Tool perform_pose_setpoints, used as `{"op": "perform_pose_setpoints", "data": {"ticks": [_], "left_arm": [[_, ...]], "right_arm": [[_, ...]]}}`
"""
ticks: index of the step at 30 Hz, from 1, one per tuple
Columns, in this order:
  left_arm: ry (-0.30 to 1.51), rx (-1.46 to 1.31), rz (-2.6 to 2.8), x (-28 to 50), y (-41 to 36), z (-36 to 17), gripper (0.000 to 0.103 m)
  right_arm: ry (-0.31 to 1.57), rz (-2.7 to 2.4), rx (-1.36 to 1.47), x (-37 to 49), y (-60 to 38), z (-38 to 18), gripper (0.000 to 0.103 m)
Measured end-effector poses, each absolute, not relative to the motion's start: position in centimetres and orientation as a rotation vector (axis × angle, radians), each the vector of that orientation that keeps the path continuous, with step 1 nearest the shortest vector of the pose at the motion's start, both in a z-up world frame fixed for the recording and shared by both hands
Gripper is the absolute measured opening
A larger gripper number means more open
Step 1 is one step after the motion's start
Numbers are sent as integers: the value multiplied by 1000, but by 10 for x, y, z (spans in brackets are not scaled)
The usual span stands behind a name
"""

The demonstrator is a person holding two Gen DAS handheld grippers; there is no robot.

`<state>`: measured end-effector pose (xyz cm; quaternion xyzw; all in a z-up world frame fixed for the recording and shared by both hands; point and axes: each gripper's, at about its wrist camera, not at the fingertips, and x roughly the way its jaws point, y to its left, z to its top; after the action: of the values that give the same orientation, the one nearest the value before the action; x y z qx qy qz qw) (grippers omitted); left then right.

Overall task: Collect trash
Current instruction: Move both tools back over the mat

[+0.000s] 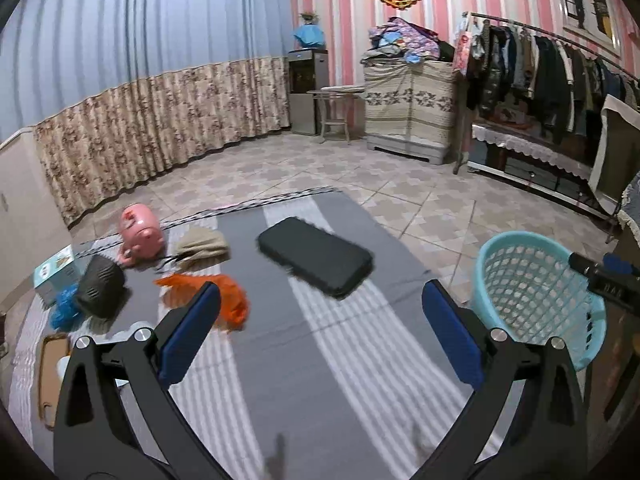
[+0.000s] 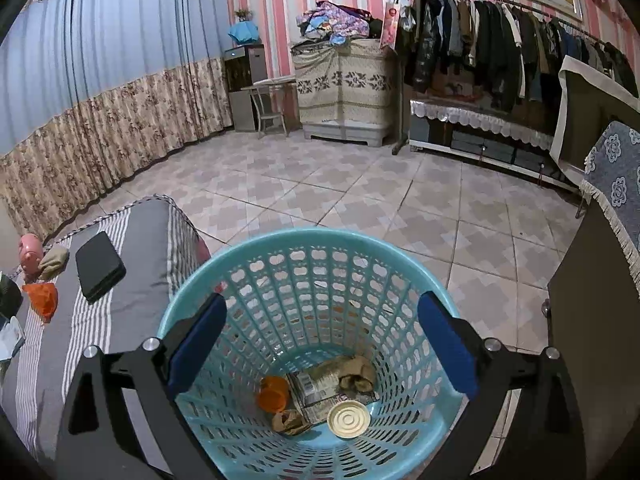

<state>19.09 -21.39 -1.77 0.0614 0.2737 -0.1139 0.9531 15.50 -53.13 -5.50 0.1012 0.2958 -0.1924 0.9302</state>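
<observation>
A turquoise mesh basket (image 2: 312,240) stands on the floor beside the bed; it also shows in the left wrist view (image 1: 516,240). In it lie an orange cap (image 2: 273,393), a printed wrapper (image 2: 320,384), crumpled brown paper (image 2: 358,376) and a round metal lid (image 2: 348,419). My right gripper (image 2: 322,344) is open and empty over the basket's mouth. My left gripper (image 1: 320,332) is open and empty above the striped bed (image 1: 320,360). An orange plastic bag (image 1: 228,294) lies just beyond its left finger (image 1: 188,336).
On the bed lie a black case (image 1: 316,256), a pink piggy bank (image 1: 140,232), a beige cloth (image 1: 202,246), a dark speaker (image 1: 100,286), a blue scrunched thing (image 1: 64,312) and a small box (image 1: 54,272). A clothes rack (image 2: 500,40) lines the far wall.
</observation>
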Motion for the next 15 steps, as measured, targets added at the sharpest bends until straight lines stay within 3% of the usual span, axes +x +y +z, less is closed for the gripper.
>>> {"op": "perform_pose_setpoints", "data": {"ticks": [15], "left_arm": [[560,109,-62,168,-91,-16,97]], "right_arm": [[602,-305,192,155,-485,-55,95]]}}
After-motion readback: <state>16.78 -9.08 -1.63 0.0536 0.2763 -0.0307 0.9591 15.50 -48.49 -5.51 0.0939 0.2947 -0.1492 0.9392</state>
